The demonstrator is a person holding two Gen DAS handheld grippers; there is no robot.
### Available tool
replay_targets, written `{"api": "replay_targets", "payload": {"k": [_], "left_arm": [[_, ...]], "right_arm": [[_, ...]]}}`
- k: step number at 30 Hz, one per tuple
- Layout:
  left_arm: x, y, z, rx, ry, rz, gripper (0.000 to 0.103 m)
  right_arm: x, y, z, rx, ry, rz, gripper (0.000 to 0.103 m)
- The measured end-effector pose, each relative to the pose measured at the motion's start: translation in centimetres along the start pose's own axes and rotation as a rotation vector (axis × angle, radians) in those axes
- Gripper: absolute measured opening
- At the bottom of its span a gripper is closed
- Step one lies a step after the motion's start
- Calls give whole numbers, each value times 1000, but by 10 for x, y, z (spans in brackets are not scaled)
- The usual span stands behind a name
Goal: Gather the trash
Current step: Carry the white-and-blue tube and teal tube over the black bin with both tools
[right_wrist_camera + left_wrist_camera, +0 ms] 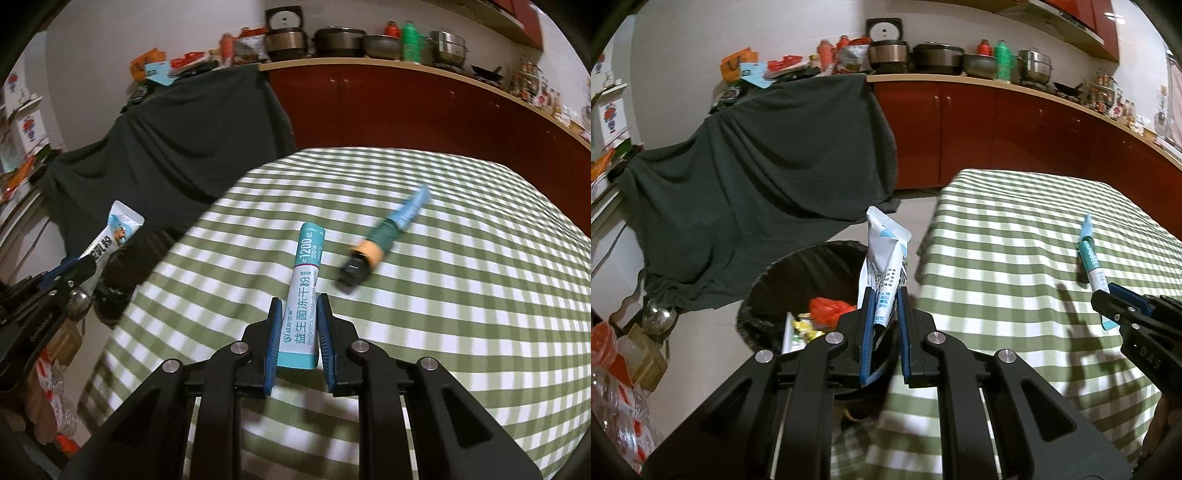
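My left gripper is shut on a white and blue sachet, held upright over the black-lined trash bin on the floor. The bin holds red and yellow wrappers. My right gripper is shut on a teal and white probiotic stick pack above the green checked table. That stick pack also shows in the left wrist view. A green, orange and blue wrapper lies on the table beyond the right gripper. The left gripper with its sachet shows at the left of the right wrist view.
A dark cloth covers furniture behind the bin. Red cabinets with pots on the counter line the back wall. Plastic bottles and boxes stand on the floor at left.
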State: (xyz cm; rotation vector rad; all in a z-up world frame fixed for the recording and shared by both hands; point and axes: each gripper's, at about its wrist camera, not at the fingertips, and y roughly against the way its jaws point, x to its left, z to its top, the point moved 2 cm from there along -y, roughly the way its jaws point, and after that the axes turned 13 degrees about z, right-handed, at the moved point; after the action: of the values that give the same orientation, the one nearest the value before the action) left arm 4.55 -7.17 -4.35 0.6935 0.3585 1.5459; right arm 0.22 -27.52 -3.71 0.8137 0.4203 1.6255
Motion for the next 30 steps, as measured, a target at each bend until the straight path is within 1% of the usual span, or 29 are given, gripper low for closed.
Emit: {"api": "replay_targets", "payload": {"k": [9, 14, 21, 30], "left_arm": [[57, -8, -3, 11, 72, 100, 12], [83, -17, -5, 25, 104, 142, 12], [104, -33, -7, 45, 136, 184, 12], [119, -57, -5, 71, 170, 211, 12]], "right_arm": [[53, -18, 19, -18, 93, 82, 20], [83, -31, 32, -23, 129, 139, 20], [120, -57, 43, -8, 180, 211, 20], [149, -90, 51, 34, 226, 259, 20]]}}
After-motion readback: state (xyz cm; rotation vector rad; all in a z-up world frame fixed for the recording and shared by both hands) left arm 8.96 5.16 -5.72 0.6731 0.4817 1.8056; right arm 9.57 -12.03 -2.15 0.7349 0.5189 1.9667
